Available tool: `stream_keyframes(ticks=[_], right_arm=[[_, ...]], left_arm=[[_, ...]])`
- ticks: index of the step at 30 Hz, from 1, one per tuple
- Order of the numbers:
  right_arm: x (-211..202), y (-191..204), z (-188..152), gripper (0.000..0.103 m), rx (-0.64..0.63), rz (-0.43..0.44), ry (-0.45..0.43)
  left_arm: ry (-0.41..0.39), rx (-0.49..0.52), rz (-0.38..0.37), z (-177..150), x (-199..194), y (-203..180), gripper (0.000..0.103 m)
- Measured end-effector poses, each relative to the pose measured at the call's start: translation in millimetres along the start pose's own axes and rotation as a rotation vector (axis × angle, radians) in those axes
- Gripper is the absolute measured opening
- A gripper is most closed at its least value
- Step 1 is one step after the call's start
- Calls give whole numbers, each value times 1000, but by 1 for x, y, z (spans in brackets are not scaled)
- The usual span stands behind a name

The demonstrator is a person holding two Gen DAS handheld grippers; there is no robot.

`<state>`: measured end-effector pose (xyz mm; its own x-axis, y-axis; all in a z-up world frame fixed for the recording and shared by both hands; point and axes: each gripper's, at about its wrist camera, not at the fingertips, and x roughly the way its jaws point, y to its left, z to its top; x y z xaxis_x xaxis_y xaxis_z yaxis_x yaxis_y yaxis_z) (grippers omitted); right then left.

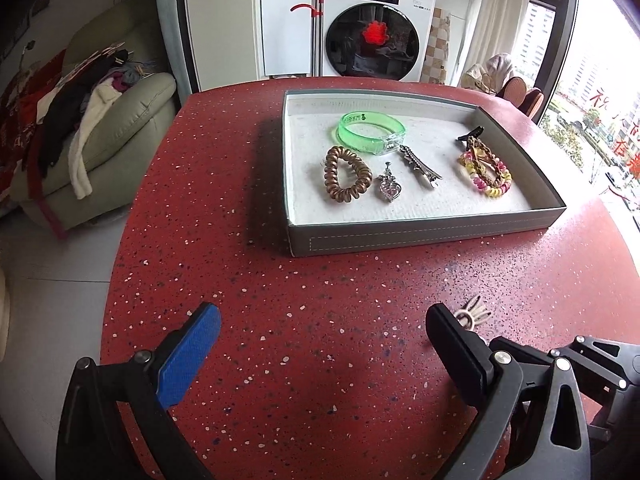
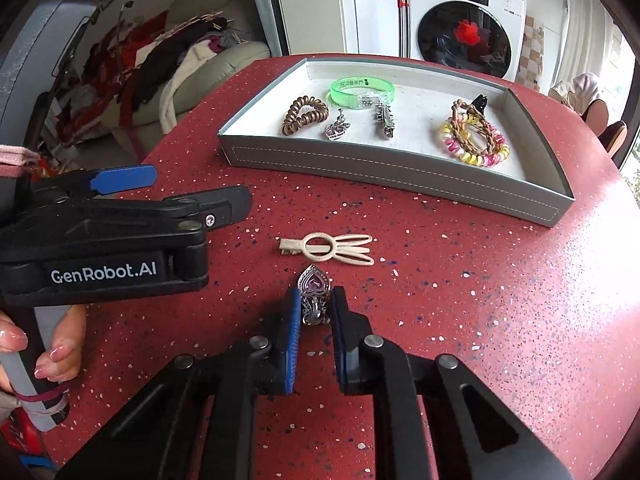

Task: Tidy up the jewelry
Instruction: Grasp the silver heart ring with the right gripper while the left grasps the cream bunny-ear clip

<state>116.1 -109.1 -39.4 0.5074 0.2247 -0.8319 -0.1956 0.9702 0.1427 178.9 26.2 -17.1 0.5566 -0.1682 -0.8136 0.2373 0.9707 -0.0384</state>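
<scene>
Right tongs (image 2: 314,312) sit low on the red speckled worktop (image 2: 460,300), pads narrowed onto a silver heart pendant (image 2: 314,292) with a purple stone — pads press its sides, pendant lying on the surface, heart end sticking out past the fingertips. Just beyond it lies a cream hair clip (image 2: 328,248), flat on the worktop, apart from the pendant and not touched by anything. Left tongs (image 1: 320,344) hang wide open over bare worktop, nothing between the blue pad and the black one; in the right wrist view the same tool comes in from the left edge, a hand (image 2: 56,352) gripping its grey handle. Further back is the grey tray (image 2: 400,184) with white lining, holding a green translucent bangle (image 1: 370,132), a bronze spiral hair tie (image 1: 346,178), a second silver heart pendant (image 1: 388,184), a silver tower-shaped clip (image 1: 420,166), a pink-and-yellow spiral tie (image 1: 488,178) with a braided brown band on top of it, and a black clip (image 1: 472,134) at the far side — all lying inside, spread apart except the bangle clasp touching the tower clip's tip. A washing machine (image 1: 376,28) and a sofa piled with clothes (image 1: 92,120) stand behind the worktop.
</scene>
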Motion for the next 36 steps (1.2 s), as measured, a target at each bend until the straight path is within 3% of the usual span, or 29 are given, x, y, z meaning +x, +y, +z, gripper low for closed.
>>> stream_keyframes(ticks=[3, 6, 18, 22, 25, 28, 29, 30, 33, 35, 36], right_arm=[[-3, -6, -3, 15, 22, 2, -7], [-10, -16, -5, 6, 48, -2, -10], [-26, -54, -14, 6, 142, -22, -8], [-26, -63, -16, 6, 163, 21, 2], [-26, -65, -19, 8, 170, 39, 3], [-23, -64, -18, 24, 157, 30, 10], [-23, -64, -18, 38, 155, 26, 11], [-24, -64, -19, 44, 154, 26, 7], [-23, -62, -20, 44, 145, 24, 7], [-23, -59, -20, 44, 129, 10, 9], [-22, -57, -19, 44, 117, 6, 11]], left_arm=[[2, 12, -6, 1, 1, -5, 103], [3, 33, -17, 1, 2, -9, 103], [0, 243, -67, -1, 10, -55, 103], [20, 283, -84, -3, 15, -63, 93], [28, 325, -85, -7, 18, -71, 90], [26, 334, -97, -8, 16, -73, 89], [28, 336, -106, -8, 16, -74, 87], [34, 334, -120, -7, 16, -74, 82], [42, 335, -139, -7, 15, -76, 72], [47, 342, -166, -8, 13, -78, 57], [46, 346, -173, -9, 12, -80, 42]])
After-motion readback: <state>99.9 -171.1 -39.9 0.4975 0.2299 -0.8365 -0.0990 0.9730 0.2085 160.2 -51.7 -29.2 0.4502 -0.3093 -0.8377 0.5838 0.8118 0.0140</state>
